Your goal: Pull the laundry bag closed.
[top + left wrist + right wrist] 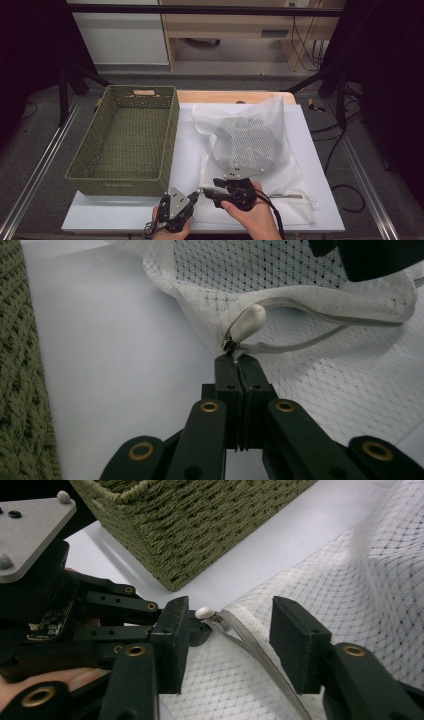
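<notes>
Nearest the person, at the front edge of the counter [125, 215], the left gripper [196, 192] sits in the left hand [170, 227] with its fingers pressed tight together, pinching the end of the zipper at the corner of a white mesh laundry bag [280, 195]. In the left gripper view the closed fingertips [240, 367] bite the fabric right below the white zipper pull [248, 322], which stands up just above them, touching the bag's seam.

Just beside it, the right gripper [210, 192] is held in the right hand [252, 212], aimed sideways toward the left one. Its fingers are partly apart — neither wide nor narrow — and no earlier state can be judged here. In the right gripper view the grey zipper tape [260, 655] runs between the two fingers [295, 640] without either pad pressing on it; the zipper pull [204, 613] lies just past the near finger, close to the left gripper's tips.

The bag lies flat on the right half of the white counter, its near corner at the grippers. Farther back it bulges over a dark rounded bundle [245, 142] showing through the mesh.

To the left of the bag, close beside it, stands a green woven basket [170, 135] — long, reaching toward the far edge.
</notes>
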{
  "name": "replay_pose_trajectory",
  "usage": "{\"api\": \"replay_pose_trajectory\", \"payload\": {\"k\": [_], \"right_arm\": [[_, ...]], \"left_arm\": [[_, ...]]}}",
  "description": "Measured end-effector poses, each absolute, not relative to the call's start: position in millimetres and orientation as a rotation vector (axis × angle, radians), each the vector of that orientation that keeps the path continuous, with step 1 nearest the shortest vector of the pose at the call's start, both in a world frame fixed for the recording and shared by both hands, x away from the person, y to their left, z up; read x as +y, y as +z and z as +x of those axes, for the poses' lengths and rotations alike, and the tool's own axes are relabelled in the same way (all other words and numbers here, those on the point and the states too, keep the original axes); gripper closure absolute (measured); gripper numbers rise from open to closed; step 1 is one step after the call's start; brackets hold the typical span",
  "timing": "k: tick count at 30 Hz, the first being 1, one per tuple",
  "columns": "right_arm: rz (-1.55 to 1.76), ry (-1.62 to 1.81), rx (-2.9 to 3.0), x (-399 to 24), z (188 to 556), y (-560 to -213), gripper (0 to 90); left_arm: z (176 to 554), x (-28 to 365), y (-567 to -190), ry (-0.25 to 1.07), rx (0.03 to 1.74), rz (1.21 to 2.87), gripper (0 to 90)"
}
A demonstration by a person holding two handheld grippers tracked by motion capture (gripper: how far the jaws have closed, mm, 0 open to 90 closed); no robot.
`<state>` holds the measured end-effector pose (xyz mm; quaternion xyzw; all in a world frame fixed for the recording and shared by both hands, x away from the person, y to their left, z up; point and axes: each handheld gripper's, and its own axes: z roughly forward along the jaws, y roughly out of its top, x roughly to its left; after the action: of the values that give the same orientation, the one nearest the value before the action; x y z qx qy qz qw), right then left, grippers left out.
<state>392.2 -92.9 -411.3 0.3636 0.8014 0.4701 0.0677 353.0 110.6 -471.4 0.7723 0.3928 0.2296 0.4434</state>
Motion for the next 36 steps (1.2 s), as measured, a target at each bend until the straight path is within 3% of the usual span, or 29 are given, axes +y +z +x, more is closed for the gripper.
{"api": "replay_pose_trajectory", "payload": {"k": [5, 36], "right_arm": [[1.129, 1.418, 2.442, -86.1, 394.8, -413.2, 60.1], [1.223, 1.349, 2.509, -66.9, 403.4, -416.8, 67.1]], "left_arm": [[352.5, 109.1, -472.0, 0.569, 0.97, 1.913, 89.1], [351.8, 104.5, -469.4, 0.581, 0.957, 1.892, 89.2]]}}
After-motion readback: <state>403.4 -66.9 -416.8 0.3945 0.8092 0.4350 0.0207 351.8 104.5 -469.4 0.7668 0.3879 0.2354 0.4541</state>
